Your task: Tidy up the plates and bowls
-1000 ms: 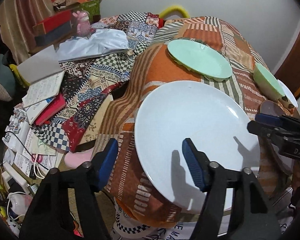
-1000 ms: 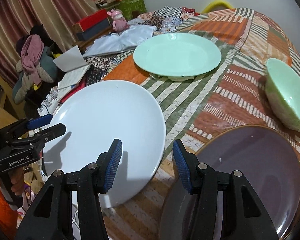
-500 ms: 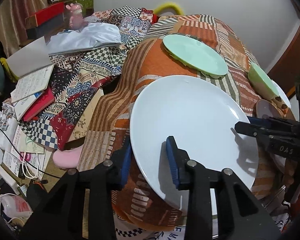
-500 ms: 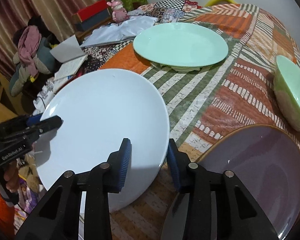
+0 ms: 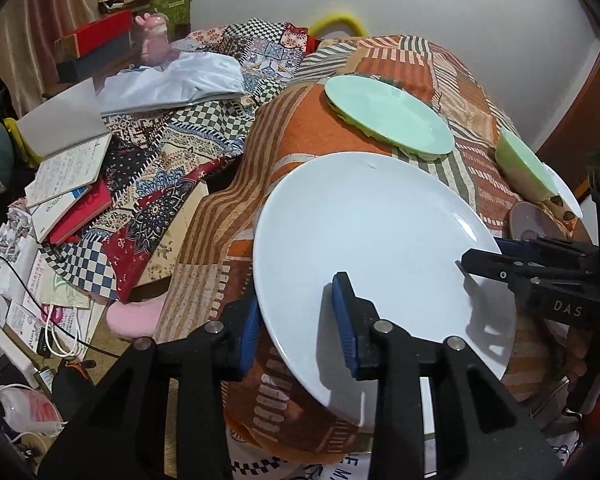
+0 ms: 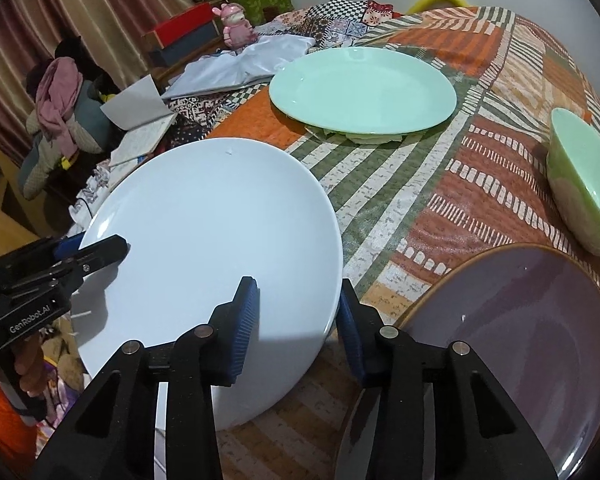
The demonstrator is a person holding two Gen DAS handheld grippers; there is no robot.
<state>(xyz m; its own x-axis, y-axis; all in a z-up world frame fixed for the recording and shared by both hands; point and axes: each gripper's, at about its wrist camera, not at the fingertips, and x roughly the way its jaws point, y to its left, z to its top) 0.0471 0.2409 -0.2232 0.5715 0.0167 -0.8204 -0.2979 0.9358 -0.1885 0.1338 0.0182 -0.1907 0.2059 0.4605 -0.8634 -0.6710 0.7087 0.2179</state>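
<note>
"GenRobot.AI" printed on left claw [image 6: 100,250] body; "DAS" on right claw [image 5: 480,260] body. White plate [image 5: 380,248] overhangs near edge of surface [image 6: 440,184], tilted. Left claw clamped on plate's left rim, one pad above, one beneath; right claw clamped on its right rim likewise. Purple plate [image 6: 512,336] just beside, on right. Mint plate [image 6: 362,90] farther back, mint bowl [image 6: 584,184] at right edge. Patchwork cloth covers surface. Notebooks [image 5: 66,168], pink toy [image 6: 236,24], curtains [image 6: 60,12] on left.
</note>
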